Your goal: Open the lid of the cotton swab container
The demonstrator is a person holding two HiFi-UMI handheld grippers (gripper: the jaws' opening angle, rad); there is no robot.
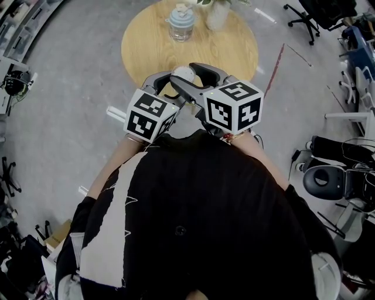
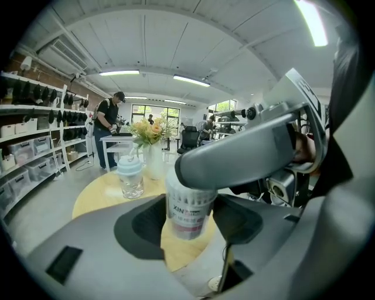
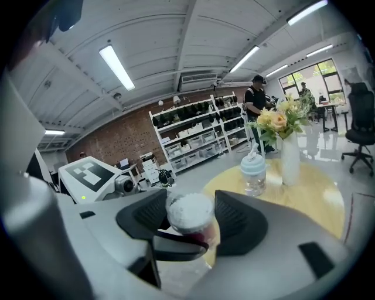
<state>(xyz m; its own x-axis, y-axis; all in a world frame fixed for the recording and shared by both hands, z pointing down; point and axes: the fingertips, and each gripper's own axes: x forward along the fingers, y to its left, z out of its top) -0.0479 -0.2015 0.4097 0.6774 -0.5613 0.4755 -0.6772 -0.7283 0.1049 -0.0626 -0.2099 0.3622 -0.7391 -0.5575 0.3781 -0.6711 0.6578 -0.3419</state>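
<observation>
Wooden and round, the counter lies ahead of you. A clear jar capped in pale blue and a white vase of flowers stand at its far side.

You hold the cotton swab container up off the counter, over its near edge and well apart from the jar and vase. Your left gripper has it by the body. Its jaws stand wide, and the two dark pads press on either side of the clear tub, at the printed label with its pink band.

Your right gripper comes in from the other side. Its jaws close on the container's top end, with a pad tight against each side. In the right gripper view the white cotton tips show at that end. In the left gripper view one grey right jaw lies across the top of the tub and hides it, so you cannot tell whether the lid is loose.

The left marker cube and the right marker cube sit close together in front of your chest. Beyond the counter a person stands at a table, and shelves line a brick wall.
</observation>
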